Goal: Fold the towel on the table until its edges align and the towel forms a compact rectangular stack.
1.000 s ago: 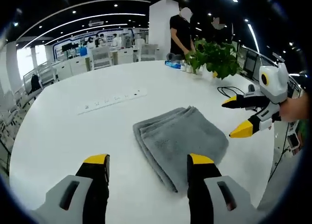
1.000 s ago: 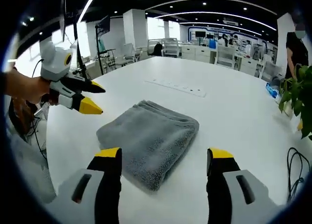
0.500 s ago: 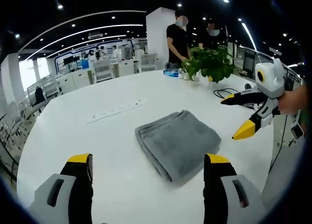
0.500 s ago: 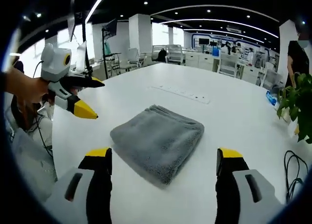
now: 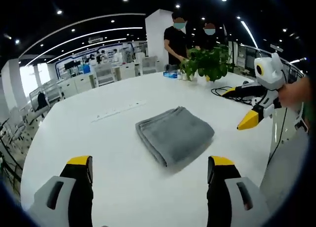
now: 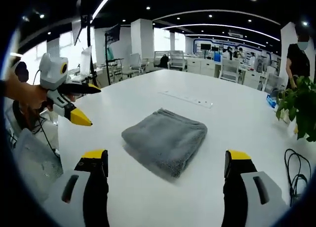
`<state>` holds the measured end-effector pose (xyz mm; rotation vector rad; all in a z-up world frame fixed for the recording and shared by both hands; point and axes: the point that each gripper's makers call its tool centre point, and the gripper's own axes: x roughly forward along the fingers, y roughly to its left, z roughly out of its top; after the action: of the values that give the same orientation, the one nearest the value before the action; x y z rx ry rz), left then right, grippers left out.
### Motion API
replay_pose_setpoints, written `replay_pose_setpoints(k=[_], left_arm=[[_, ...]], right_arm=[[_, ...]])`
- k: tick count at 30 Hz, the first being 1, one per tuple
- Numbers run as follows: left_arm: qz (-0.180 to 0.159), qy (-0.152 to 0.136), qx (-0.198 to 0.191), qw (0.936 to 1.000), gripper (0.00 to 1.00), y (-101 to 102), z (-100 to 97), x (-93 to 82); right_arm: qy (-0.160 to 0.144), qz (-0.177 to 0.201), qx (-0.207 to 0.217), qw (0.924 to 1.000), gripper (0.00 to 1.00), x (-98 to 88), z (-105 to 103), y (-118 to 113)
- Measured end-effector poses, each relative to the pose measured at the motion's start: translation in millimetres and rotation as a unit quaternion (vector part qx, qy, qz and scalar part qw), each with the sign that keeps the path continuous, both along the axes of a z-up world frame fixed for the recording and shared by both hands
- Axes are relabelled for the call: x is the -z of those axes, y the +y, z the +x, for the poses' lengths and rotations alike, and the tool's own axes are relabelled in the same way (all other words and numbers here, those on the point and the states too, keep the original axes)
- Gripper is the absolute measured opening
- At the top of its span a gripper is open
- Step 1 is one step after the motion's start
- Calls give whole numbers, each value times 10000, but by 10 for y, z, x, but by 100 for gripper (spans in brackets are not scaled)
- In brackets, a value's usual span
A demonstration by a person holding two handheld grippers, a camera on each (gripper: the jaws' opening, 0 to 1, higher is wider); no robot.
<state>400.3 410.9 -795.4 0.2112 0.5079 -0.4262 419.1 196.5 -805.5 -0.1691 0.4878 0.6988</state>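
Note:
A grey towel (image 5: 174, 134) lies folded into a compact rectangle on the white table (image 5: 98, 153); it is also in the right gripper view (image 6: 165, 141). My left gripper (image 5: 149, 164) is open and held back above the table's near side, nothing between its yellow-tipped jaws. My right gripper (image 6: 165, 156) is open too, well short of the towel. The right gripper (image 5: 244, 106) appears at the right of the left gripper view, jaws apart. The left gripper (image 6: 81, 103) appears at the left of the right gripper view, held by a hand.
A white power strip (image 5: 118, 110) lies beyond the towel (image 6: 186, 99). A potted plant (image 5: 210, 64) and black cables (image 5: 228, 90) sit at the far side, with two people standing behind. Desks and chairs fill the room behind.
Both grippers have pulled back and away from the towel, which looks smaller now. Their jaws have spread wider. The towel has stayed folded in place.

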Motion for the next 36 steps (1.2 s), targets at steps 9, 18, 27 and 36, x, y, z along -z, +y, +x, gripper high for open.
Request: replay_pose_setpoints(k=[9,18,27,36], left_arm=[[-82,-147,108,9998,99,-75,-263,-82],[-163,-210,154,9995,99,-102,-482,-82],[-115,-203,186,9996,99,-119,-689,-42],[-57,-231,154,9996,99,-84,-778,-41]], right_arm=[[-159,114,-31,9998,99,-104,-255,30],[-290,86,-100,9995,99,-92,-459,49],[-261,148,-50,9995,99,-20,-626,-11],[-239,235,72,9994,99,4,-714,-101]])
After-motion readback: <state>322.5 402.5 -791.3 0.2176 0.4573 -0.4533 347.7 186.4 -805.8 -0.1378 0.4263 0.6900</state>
